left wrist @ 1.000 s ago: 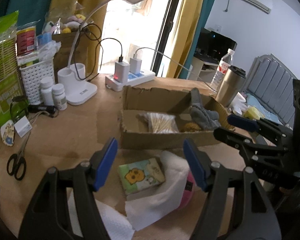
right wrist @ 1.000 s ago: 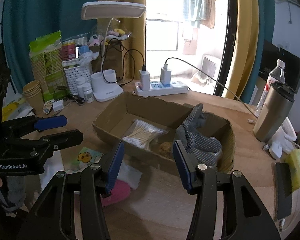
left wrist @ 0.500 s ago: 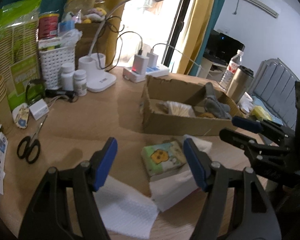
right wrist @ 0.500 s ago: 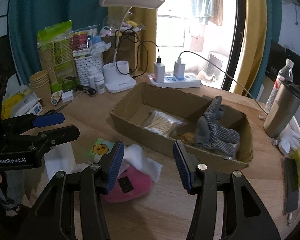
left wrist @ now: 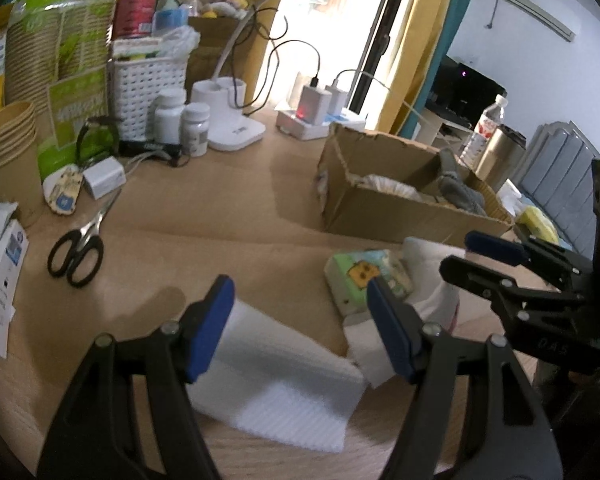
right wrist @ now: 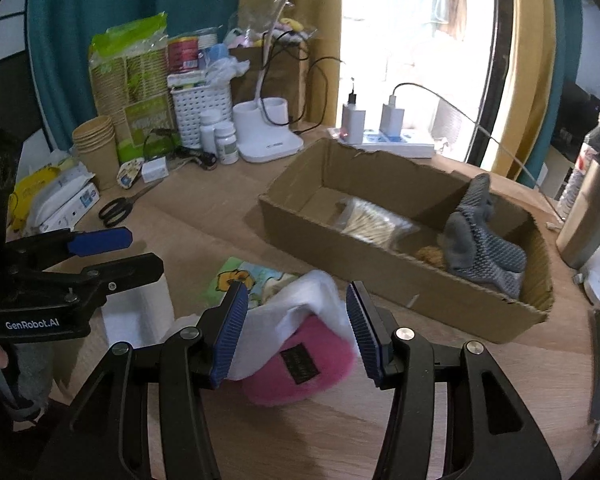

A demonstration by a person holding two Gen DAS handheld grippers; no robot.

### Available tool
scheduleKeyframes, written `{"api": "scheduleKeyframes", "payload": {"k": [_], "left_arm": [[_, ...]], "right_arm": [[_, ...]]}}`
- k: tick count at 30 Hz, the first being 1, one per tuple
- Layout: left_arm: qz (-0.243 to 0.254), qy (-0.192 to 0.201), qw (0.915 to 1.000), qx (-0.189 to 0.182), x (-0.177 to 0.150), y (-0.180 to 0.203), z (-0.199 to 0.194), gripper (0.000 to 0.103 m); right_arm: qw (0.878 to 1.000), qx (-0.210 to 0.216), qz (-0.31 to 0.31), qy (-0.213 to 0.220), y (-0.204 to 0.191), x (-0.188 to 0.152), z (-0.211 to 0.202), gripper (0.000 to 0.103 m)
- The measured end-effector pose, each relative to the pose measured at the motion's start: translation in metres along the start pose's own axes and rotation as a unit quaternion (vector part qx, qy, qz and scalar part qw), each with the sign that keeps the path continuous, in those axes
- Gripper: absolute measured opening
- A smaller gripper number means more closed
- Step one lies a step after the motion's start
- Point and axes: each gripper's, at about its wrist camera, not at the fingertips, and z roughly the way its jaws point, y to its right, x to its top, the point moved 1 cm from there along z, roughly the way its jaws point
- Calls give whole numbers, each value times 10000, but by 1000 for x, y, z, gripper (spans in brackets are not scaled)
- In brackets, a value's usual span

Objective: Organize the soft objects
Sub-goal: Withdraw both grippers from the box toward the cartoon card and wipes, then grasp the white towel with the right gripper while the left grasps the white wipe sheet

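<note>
On the table (right wrist: 440, 400), just before the cardboard box (right wrist: 380, 268), your right gripper (right wrist: 298, 330) gapes wide around the pink plush (right wrist: 300, 364) (white tissue (right wrist: 300, 304) draped over it); your left gripper (left wrist: 300, 324) hangs open, empty.

Window (right wrist: 412, 40) glare blown out; fisheye edges warped; slight blur

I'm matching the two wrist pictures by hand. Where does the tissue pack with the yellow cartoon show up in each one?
Left wrist: tissue pack lies right of centre, just beyond the left tool's right finger.
Right wrist: tissue pack sits centre-left, partly under the white cloth.
Shared landmark: the cardboard box behind it.
</note>
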Motion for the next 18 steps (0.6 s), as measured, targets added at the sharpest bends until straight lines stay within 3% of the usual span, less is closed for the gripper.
{"api": "scheduleKeyframes", "payload": {"k": [11, 13, 15, 18], "left_arm": [[-106, -181, 9997, 126, -21, -12, 3, 70], [-91, -220, 9996, 129, -24, -12, 4, 70], [-62, -288, 9995, 138, -27, -11, 7, 70], [19, -422, 9990, 167, -32, -8, 12, 70]], "right_arm": [[9993, 72, -77, -368, -9, -10, 26, 54], [9993, 65, -99, -361, -10, -12, 26, 46], [9992, 57, -139, -361, -11, -12, 26, 28], [9993, 81, -205, -308, -12, -15, 22, 15]]}}
